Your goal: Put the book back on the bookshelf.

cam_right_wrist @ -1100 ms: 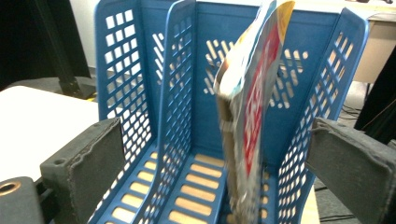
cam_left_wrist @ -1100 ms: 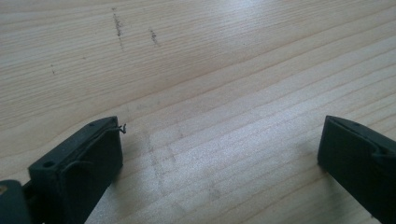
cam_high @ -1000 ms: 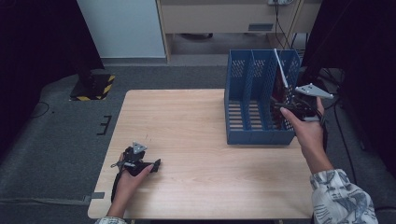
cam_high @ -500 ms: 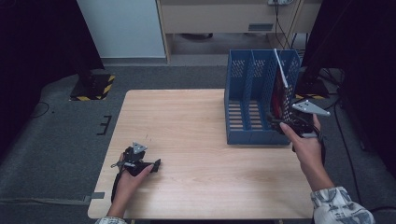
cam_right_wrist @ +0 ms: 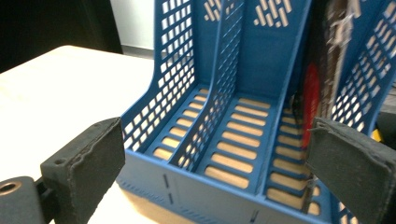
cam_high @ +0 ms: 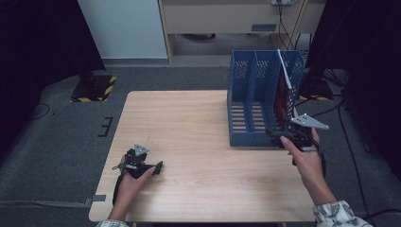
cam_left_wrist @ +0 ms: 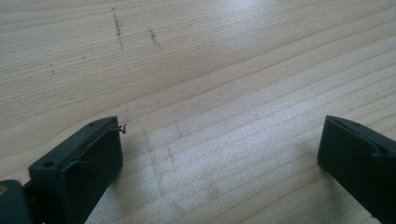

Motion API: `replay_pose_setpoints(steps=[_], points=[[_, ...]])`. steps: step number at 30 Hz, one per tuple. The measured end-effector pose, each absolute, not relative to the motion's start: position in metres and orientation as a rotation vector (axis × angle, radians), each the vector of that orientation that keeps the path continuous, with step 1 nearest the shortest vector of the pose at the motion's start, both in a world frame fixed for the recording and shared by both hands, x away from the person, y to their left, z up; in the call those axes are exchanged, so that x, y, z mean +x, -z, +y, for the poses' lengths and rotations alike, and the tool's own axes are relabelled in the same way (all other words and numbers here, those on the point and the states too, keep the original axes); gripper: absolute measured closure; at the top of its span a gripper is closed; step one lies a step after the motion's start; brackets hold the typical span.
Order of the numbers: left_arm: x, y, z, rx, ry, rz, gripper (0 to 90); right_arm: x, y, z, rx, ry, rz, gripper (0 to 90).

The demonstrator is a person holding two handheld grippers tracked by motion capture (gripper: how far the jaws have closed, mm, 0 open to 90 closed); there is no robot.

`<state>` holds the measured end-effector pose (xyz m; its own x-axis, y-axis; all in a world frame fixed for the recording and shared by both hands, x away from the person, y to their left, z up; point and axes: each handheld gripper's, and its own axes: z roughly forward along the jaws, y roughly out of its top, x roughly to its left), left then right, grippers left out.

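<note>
Book [cam_high: 283,97]: thin, red and dark cover, white edge on top. It stands in the rightmost of the three slots of the blue file rack [cam_high: 246,101], leaning so its upper end tips toward the far right wall. Long axis runs near-upright, from the slot floor up past the rack's rim. In the right gripper view the book [cam_right_wrist: 322,79] sits at about 1 o'clock from the jaws, behind the low front lip of the file rack [cam_right_wrist: 187,116]; the other two slots hold nothing.

Right gripper [cam_high: 294,137]: just outside the rack's near right corner, at roughly 5 o'clock from the book as the high view lays it out. Jaws stand wide apart, nothing between them; in its own view the right gripper [cam_right_wrist: 219,177] frames the rack front, and its right-hand jaw overlaps the book's lower edge. Not touching the book as far as I can tell.

Left gripper [cam_high: 142,163]: resting on the table [cam_high: 189,123] near its front left corner, at about 8 o'clock from the rack and well apart from it. Jaws spread wide over bare wood, left gripper [cam_left_wrist: 219,154] holding nothing.

Judgement: the right hand is by far the nearer. Any next grasp on the book means moving forward and slightly right into the slot, with the jaws turned to close across the book's thin faces rather than along its length. Risk: a jaw catching the rack's front lip or divider.
</note>
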<state>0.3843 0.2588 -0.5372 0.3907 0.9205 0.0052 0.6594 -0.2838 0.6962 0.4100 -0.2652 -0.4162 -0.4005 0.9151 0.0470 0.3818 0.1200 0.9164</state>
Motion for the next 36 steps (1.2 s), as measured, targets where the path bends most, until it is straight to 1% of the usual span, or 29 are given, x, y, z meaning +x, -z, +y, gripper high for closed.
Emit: replay_pose_setpoints(steps=[25,36], points=[[0.384,0.537,0.258,2.040,-0.553,1.349,0.0,0.365,0.462,-0.232,1.185,-1.222,2.088,6.2],[0.384,0.537,0.258,2.041,-0.552,1.348,0.0,0.358,0.473,-0.216,1.141,-1.201,2.163,6.3]])
